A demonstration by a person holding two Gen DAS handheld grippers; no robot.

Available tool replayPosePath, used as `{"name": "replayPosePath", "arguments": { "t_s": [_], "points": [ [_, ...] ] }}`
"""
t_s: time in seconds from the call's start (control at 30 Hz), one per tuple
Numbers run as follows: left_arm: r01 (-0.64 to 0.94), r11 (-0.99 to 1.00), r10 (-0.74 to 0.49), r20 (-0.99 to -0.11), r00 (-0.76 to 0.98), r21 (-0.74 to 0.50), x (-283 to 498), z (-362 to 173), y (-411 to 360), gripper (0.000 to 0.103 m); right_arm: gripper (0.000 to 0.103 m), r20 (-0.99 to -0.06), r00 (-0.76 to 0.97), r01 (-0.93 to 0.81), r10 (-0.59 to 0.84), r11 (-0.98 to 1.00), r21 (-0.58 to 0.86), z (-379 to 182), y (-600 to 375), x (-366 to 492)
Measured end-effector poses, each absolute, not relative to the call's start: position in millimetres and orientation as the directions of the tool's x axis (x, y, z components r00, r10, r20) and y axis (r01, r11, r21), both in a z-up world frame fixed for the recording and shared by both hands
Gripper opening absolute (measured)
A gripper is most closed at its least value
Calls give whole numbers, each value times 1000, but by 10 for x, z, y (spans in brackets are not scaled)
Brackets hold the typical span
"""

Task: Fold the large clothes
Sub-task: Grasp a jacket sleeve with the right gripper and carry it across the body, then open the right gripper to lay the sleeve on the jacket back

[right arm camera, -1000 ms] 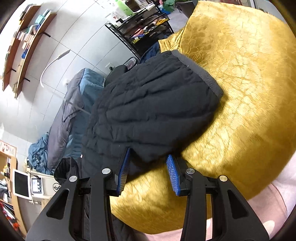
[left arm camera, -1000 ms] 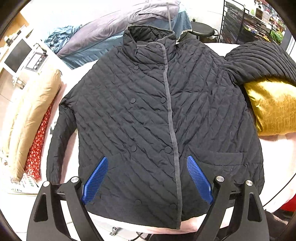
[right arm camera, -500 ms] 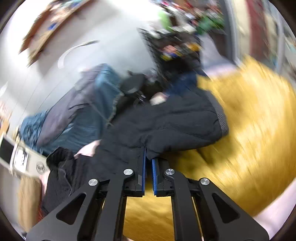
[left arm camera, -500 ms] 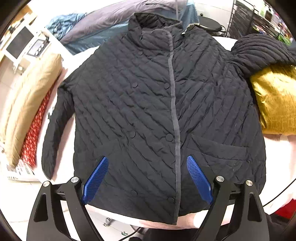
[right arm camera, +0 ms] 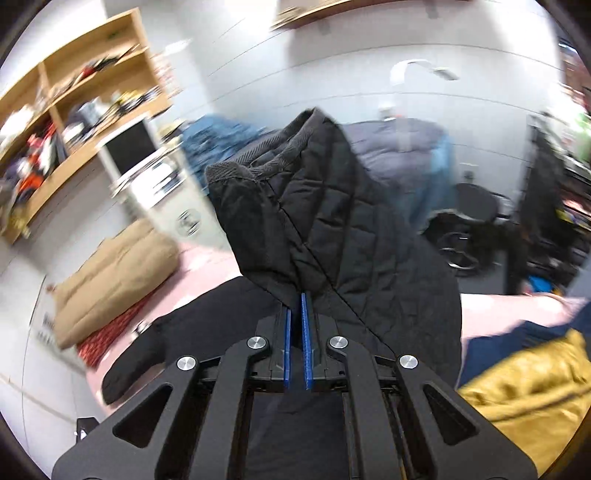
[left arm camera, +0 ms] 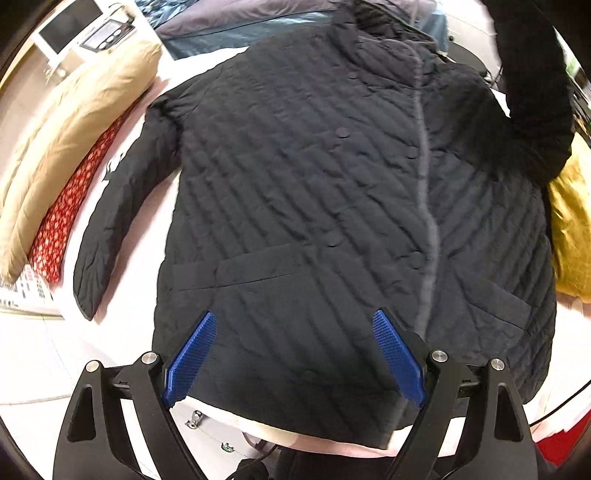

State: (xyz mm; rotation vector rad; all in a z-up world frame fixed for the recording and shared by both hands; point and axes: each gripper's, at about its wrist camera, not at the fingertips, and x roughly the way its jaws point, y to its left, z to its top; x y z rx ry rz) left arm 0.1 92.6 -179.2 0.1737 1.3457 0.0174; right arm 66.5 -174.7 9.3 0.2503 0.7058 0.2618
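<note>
A dark quilted jacket (left arm camera: 314,192) lies front up on a pink bed (left arm camera: 144,236), collar at the far end, one sleeve flat along its left side. My left gripper (left arm camera: 293,325) hovers open over the jacket's near hem, nothing between its blue pads. The jacket's other sleeve (right arm camera: 325,206) is lifted in the air, cuff uppermost. My right gripper (right arm camera: 296,299) is shut on that sleeve, the fabric pinched between the pads. In the left wrist view the raised sleeve (left arm camera: 532,92) stands up at the top right.
A tan pillow (left arm camera: 70,125) and a red patterned cushion (left arm camera: 62,218) lie along the bed's left side. A gold cushion (left arm camera: 572,229) sits at the right. Blue-grey bedding (left arm camera: 229,22) is piled beyond the collar. Wooden shelves (right arm camera: 66,122) and a black chair (right arm camera: 476,206) stand farther off.
The right gripper closed on the sleeve lying on the gold cushion and swung it up and toward the jacket's body. The left gripper, still open, sank and shifted over the hem.
</note>
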Motion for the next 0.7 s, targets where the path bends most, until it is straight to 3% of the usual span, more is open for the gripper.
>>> {"name": "replayPosePath", "arguments": {
  "t_s": [0.3, 0.7],
  "points": [
    [60, 992, 99, -973, 210, 113, 80, -1924, 1235, 84, 5, -746, 548, -229, 378, 926, 300, -611, -495, 1225],
    [34, 995, 91, -980, 178, 98, 204, -2097, 1582, 84, 5, -867, 417, -213, 274, 956, 200, -1572, 111, 1384]
  ]
}}
